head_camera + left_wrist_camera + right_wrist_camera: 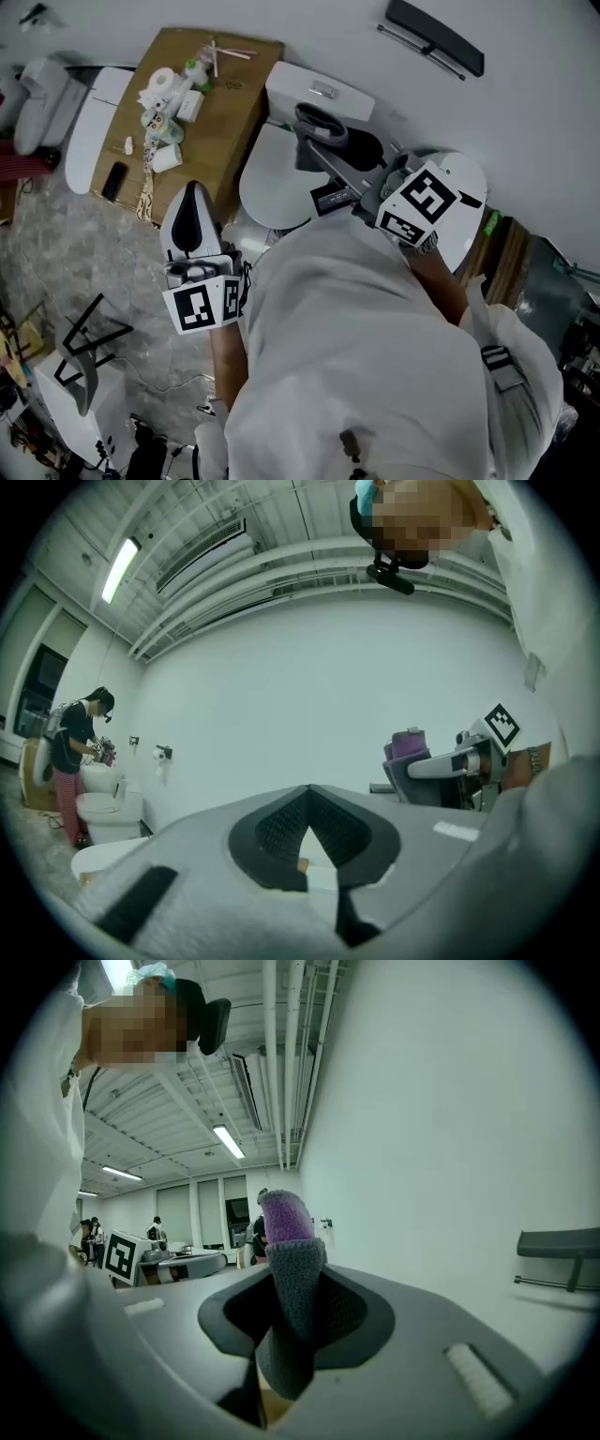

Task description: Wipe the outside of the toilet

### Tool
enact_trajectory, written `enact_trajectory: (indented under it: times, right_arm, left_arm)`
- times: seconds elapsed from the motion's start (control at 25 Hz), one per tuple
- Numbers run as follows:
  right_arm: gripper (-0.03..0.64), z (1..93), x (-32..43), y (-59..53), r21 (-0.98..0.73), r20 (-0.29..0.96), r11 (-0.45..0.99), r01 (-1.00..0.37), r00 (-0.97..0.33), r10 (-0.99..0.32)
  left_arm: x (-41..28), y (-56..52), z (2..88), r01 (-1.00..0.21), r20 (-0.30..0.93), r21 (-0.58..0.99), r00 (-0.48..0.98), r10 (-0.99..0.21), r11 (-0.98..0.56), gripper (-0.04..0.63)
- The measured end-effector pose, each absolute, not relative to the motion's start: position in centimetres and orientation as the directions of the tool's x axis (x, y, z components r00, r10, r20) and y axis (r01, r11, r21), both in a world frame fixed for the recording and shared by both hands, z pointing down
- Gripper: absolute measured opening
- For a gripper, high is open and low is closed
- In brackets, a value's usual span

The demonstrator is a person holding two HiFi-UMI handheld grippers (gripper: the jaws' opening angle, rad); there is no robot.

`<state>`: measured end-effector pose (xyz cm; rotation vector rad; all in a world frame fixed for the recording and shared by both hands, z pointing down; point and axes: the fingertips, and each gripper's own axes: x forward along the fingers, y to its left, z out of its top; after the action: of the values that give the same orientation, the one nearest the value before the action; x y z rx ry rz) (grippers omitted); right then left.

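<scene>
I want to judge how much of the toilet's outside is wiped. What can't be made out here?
- Toilet bowl sides and base: head view, hidden by its lid and the person's white coat; neither gripper view shows them.
- Whether the cloth in the right gripper touches the toilet: head view, too small to tell.
- Streaks on the lid: head view, too small.
- Labels on the cardboard box items: head view, too small.

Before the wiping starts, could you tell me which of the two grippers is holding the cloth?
The right gripper: its jaws clamp a grey-and-purple cloth that sticks up between them. The left gripper has its jaws together with nothing between them.
</scene>
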<state>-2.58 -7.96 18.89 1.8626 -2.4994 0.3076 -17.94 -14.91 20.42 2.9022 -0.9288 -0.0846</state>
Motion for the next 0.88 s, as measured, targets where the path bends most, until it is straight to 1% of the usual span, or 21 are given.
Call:
enact_trajectory:
  times: [0.28,0.6,0.88]
  right_arm:
    - [0.1,19.5,-3.9,-8.5,-0.139,0.129,0.26,-0.955,-0.278,-0.952]
    - [0.098,19.2,-2.7,-7.4,-0.151,0.121,0.213,-0.965,-0.232,-0.965]
    - [0.1,18.9,-1.8,-6.4,-0.153,0.115,0.177,-0.972,-0.196,-0.974]
  left_arm:
    - [-19.8,-15.6,21.5,-0.597,-0.01,0.131,0.798,-0.603,-0.791,0.005]
    - [-18.1,-15.0,20.9,-0.549,-0.034,0.129,0.83,-0.557,-0.826,0.005]
    - [-17.0,-14.2,21.1,-0.512,-0.026,0.121,0.855,-0.519,-0.85,0.005]
